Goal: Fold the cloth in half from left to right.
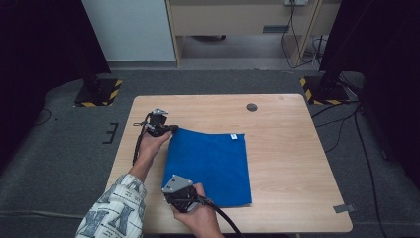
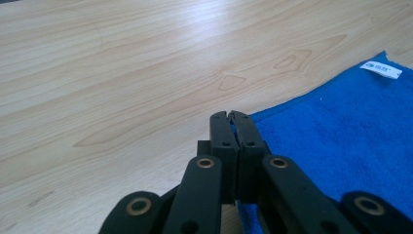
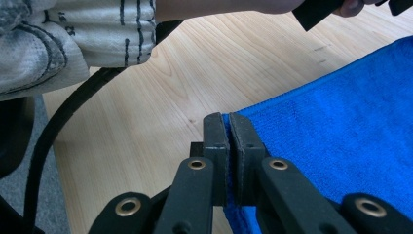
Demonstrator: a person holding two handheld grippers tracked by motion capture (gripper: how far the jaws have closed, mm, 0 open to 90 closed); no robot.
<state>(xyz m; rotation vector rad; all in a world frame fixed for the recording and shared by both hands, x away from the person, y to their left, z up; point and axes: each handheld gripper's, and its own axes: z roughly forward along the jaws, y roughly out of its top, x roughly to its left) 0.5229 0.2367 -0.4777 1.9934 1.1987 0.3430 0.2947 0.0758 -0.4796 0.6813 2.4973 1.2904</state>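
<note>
Claws (image 2: 233, 116) (image 3: 228, 117) pinch blue cloth (image 1: 210, 163) corners at left edge.

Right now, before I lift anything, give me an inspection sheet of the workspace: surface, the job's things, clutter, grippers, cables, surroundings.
Surface: wooden table, bare around the cloth, with a round dark cap near the far edge.
Job's things: blue cloth lying flat, white label at its far right corner.
Clutter: a strip of grey tape at the table's near right edge.
Grippers: left gripper shut on the cloth's far left corner; right gripper shut on the near left corner.
Cables: a black cable trails from the right gripper.
Surroundings: grey carpet, striped stand bases, cupboard behind.
</note>
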